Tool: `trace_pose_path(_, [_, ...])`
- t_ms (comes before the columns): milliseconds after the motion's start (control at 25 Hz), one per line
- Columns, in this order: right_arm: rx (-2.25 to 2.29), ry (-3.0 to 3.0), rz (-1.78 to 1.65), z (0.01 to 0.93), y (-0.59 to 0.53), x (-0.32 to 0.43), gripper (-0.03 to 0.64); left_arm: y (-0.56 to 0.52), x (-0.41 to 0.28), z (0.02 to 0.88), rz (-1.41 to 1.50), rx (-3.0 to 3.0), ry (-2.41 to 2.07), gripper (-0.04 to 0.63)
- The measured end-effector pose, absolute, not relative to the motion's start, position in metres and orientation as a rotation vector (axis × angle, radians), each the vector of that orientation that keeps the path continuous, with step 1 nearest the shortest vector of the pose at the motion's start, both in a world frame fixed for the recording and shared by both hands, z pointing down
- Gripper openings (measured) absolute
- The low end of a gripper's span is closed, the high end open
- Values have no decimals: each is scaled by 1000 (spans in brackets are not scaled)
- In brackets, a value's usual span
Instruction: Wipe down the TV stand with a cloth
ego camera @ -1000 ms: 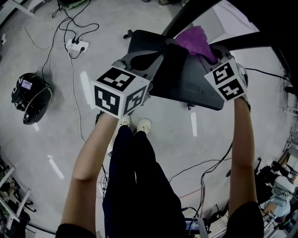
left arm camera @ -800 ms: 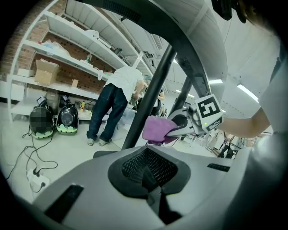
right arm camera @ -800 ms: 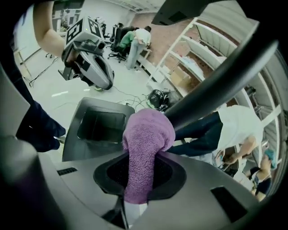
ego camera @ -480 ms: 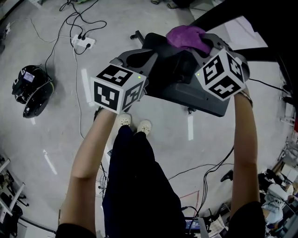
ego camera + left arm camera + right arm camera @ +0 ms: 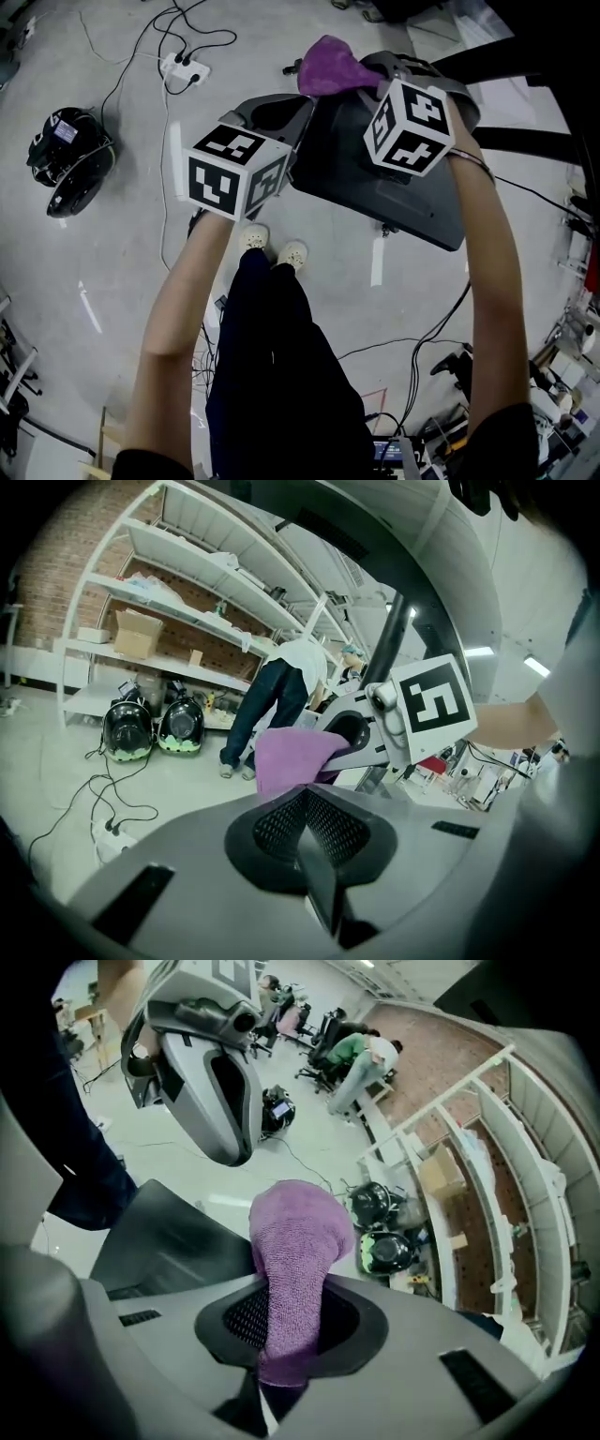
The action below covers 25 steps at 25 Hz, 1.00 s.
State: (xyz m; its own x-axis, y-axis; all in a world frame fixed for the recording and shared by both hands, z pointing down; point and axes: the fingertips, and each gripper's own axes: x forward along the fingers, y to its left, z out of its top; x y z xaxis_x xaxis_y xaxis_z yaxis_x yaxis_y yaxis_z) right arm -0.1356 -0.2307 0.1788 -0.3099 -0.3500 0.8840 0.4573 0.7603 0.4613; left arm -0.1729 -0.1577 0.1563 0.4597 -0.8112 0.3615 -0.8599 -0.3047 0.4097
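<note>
This looks like a lab or a workshop, not a home. The floor (image 5: pixel 103 244) is bare grey concrete, and loose cables (image 5: pixel 141 103) and a power strip (image 5: pixel 184 66) lie on it. Along a brick wall (image 5: pixel 47 592) stand white open shelves (image 5: pixel 178 555) holding a cardboard box (image 5: pixel 137 633). Two black round devices (image 5: pixel 128 731) sit below them, and a person (image 5: pixel 272 696) bends over nearby.
</note>
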Motion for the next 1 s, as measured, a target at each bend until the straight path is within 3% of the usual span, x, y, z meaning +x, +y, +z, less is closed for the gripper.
trace_pose_path(440, [-285, -1526, -759, 248, -235, -131, 89, -152, -203, 177, 116, 2093, -1421, 8])
trace_pose_path(1000, [-459, -1265, -555, 261, -220, -89, 89, -154, -191, 175, 104, 2115, -1390, 8])
